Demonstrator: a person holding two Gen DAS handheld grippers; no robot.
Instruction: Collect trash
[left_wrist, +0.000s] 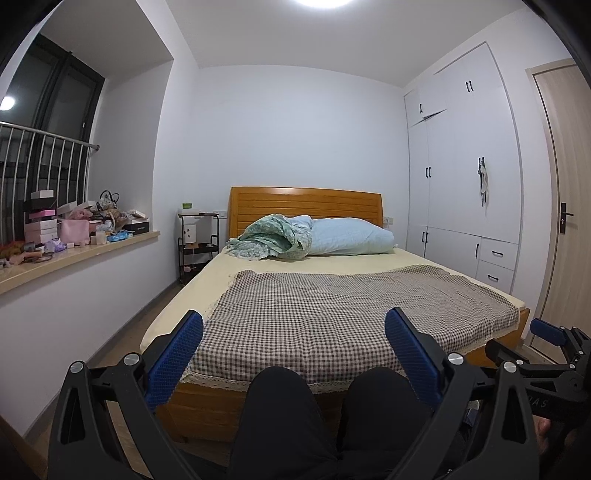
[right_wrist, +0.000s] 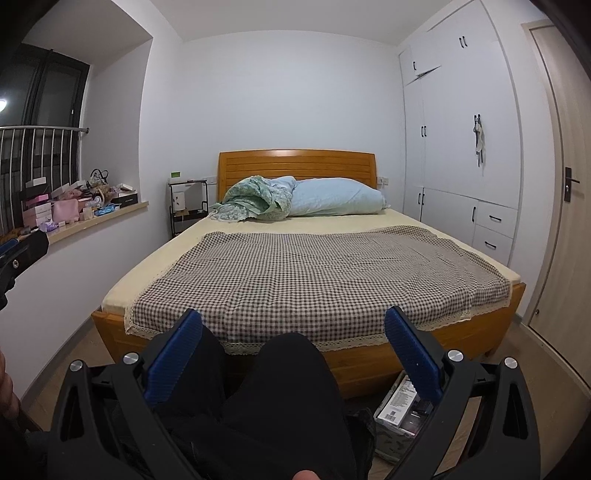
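Observation:
My left gripper (left_wrist: 293, 334) is open and empty, held above the person's dark-trousered knees (left_wrist: 280, 398) and facing the foot of the bed (left_wrist: 295, 321). My right gripper (right_wrist: 293, 334) is open and empty too, a little to the right; it also shows in the left wrist view (left_wrist: 546, 332). No loose trash shows on the checked cloth (right_wrist: 314, 273). A clear bin with boxes and packaging (right_wrist: 400, 410) stands on the floor by the right gripper's right finger.
A green blanket (right_wrist: 255, 199) and blue pillow (right_wrist: 336, 197) lie at the headboard. The window sill (left_wrist: 74, 254) at left is piled with boxes and clutter. A black cart (left_wrist: 197, 240) stands beside the bed. White wardrobes (left_wrist: 465, 177) and a door (left_wrist: 565, 206) are at right.

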